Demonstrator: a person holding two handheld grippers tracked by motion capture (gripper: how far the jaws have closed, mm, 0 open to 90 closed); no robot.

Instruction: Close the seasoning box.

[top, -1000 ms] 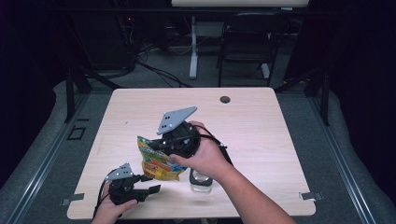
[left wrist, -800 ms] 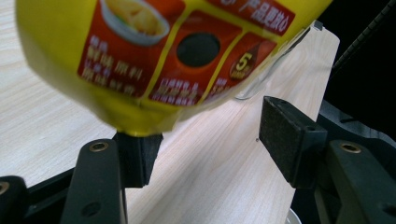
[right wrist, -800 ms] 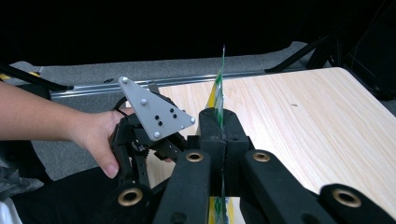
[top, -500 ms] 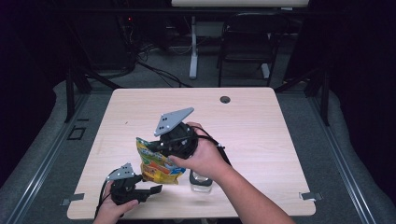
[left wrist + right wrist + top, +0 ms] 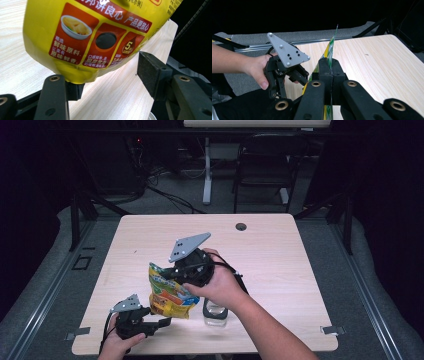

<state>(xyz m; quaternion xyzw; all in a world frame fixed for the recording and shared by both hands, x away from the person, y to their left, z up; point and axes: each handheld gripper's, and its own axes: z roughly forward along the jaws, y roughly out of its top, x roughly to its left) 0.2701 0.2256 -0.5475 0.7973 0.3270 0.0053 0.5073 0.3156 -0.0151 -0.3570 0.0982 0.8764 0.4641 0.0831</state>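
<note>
While the yellow snack pouch [image 5: 169,292] hangs in the air over the near left part of the table [image 5: 300,270], the right gripper [image 5: 189,267] has it by the top edge, jaws squeezed tight on the thin seam. You can see that pinch really well in the right gripper view, where the pouch edge [image 5: 331,47] sticks up like a fin between the two black jaws. The pouch is tilted, its bottom corner pointing down toward the left gripper [image 5: 150,324].

That left gripper sits low at the near edge of the table, jaws spread wide. In the left gripper view the rounded bottom of the pouch [image 5: 85,45] dips between them: it seems to rest right against the pad of the left-hand jaw, while the pad of the other jaw [image 5: 152,72] stands clear of it. So it's not gripping anything.

Just beside the pouch, under the person's right wrist, there's a small clear glass jar [image 5: 215,314] standing on the table. Farther back, a round cable hole [image 5: 241,226] is set near the far edge.
</note>
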